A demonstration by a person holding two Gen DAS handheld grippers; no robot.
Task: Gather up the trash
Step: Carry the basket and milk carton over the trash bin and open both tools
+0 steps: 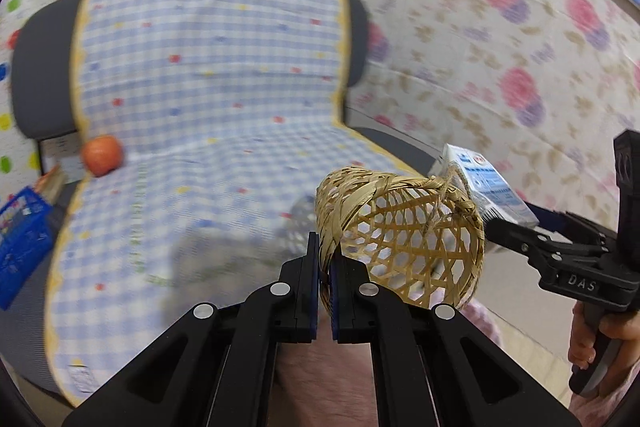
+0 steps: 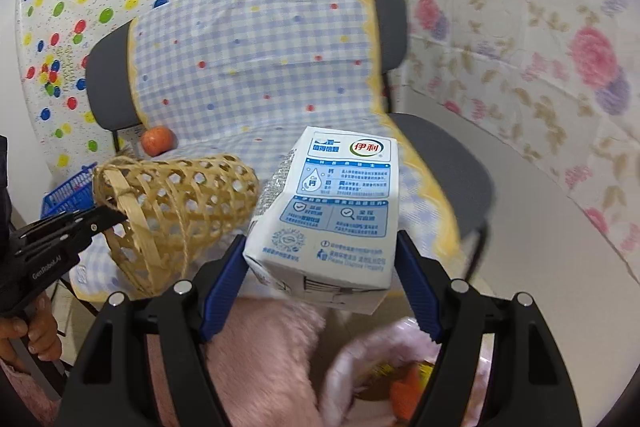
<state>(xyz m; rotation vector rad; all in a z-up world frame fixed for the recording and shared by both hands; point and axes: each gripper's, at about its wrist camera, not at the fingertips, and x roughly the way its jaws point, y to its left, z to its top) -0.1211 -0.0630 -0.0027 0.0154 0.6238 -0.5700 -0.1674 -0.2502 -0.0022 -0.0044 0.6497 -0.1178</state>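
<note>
My left gripper (image 1: 325,259) is shut on the rim of a small woven bamboo basket (image 1: 400,239), which lies tilted on its side with its mouth toward the camera. The same basket (image 2: 176,211) shows at left in the right wrist view, held by the left gripper (image 2: 108,217). My right gripper (image 2: 320,259) is shut on a white and blue milk carton (image 2: 332,211), its blue pads pressing the carton's two sides. In the left wrist view the carton (image 1: 484,183) sits just behind the basket, with the right gripper (image 1: 516,231) holding it from the right.
A grey chair (image 1: 40,79) with a blue checked cover (image 1: 208,75) fills the middle. An orange fruit (image 1: 102,155) lies on the seat at left. A blue crate (image 1: 20,239) stands left of the chair. Pink fuzzy fabric (image 2: 256,347) lies below. Patterned sheets hang behind.
</note>
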